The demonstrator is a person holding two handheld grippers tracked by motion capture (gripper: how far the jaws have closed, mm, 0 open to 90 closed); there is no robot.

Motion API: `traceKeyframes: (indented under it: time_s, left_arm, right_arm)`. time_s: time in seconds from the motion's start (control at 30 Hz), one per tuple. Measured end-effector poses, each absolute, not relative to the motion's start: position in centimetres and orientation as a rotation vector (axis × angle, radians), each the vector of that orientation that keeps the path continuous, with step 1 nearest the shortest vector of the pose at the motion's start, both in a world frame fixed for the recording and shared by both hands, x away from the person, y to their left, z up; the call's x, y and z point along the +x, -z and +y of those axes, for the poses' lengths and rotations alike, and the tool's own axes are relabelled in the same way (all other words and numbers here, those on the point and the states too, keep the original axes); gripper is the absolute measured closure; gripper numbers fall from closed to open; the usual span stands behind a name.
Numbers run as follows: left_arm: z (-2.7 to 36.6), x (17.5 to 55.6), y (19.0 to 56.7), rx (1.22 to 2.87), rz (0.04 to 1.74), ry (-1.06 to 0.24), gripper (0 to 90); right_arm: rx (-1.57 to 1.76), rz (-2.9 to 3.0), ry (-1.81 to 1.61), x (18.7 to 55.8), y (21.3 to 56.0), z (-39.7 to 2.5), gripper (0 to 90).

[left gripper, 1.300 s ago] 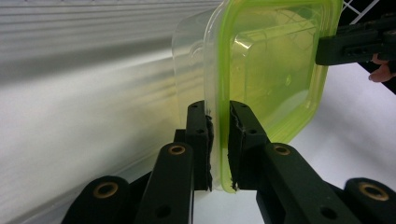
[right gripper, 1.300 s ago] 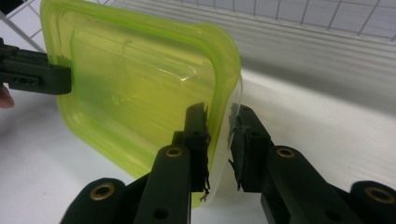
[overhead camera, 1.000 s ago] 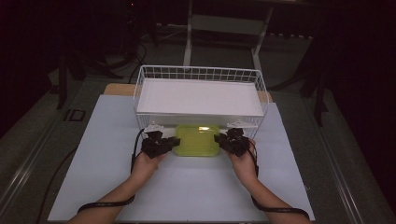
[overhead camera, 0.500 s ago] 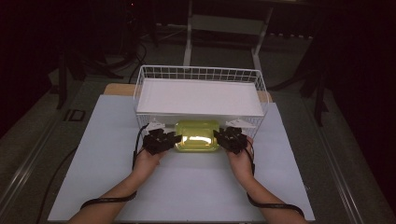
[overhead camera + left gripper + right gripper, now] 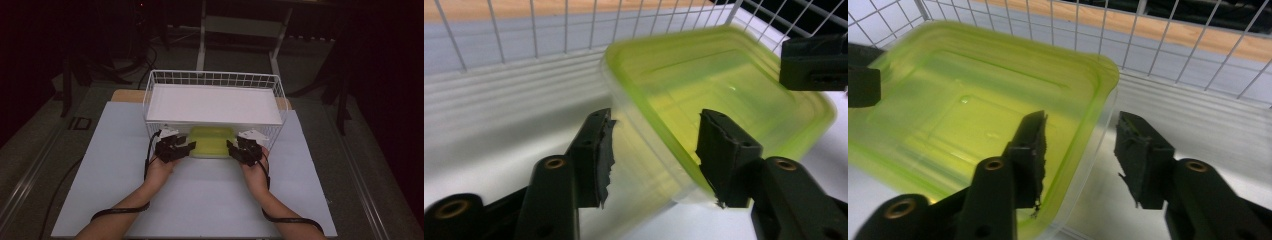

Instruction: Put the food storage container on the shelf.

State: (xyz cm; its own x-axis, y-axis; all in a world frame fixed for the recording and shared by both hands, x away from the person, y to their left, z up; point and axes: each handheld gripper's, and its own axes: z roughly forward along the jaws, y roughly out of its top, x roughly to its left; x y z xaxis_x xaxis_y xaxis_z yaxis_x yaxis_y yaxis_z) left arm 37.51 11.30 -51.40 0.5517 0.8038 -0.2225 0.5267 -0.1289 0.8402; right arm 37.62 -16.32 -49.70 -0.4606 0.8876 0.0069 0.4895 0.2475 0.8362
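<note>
Item, left: the left tool (image 5: 186,148), carried in the person's left hand (image 5: 161,169), its cable trailing back along the forearm toward the near table edge. In the left gripper view its two black jaws stand apart and straddle the near corner of the container, one jaw under the clear wall and one over the green lid; whether the pads actually press the plastic cannot be told. Item, centre: a clear plastic container with a yellow-green lid (image 5: 211,141), tilted in both gripper views, lying at the front opening of the white wire basket (image 5: 214,78), half tucked beneath the flat white shelf (image 5: 215,104) that covers the basket's upper level — the lower floor of the basket shows as white ribbed board behind it. Item, right: the right tool (image 5: 235,150), in the person's right hand (image 5: 256,170), cable looping off toward the table's near right corner. In the right gripper view its jaws also stand apart, set either side of the container's rim — one jaw over the lid, the other outside the clear wall, with a gap showing on the outer side. Underneath all: the white table (image 5: 115,165), a strip of pale wood showing behind the basket.
</note>
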Motion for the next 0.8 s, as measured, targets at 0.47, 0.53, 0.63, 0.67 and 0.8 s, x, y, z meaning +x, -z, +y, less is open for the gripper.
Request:
traceKeyframes:
  time_s: [0.47, 0.53, 0.63, 0.67, 0.8]
  left_arm:
    - [12.0, 36.2, 50.0, 1.766, 1.102, -0.348, 46.9]
    - [12.2, 35.8, 49.7, 1.779, 1.083, -0.337, 46.9]
    - [12.4, 34.8, 49.2, 1.796, 1.056, -0.335, 46.6]
    - [12.5, 34.4, 49.0, 1.794, 1.05, -0.337, 45.7]
    - [13.0, 32.9, 48.3, 1.789, 1.03, -0.314, 45.7]
  right_arm:
    - [1.191, 2.064, -1.152, 36.0, 48.9, -16.3, 49.4]
    - [1.19, 2.075, -1.167, 35.4, 48.7, -16.2, 49.5]
    - [1.171, 2.095, -1.192, 34.3, 48.1, -15.9, 50.9]
    - [1.177, 2.103, -1.21, 34.0, 47.9, -15.9, 50.9]
    - [1.167, 2.121, -1.24, 33.3, 47.6, -15.6, 53.6]
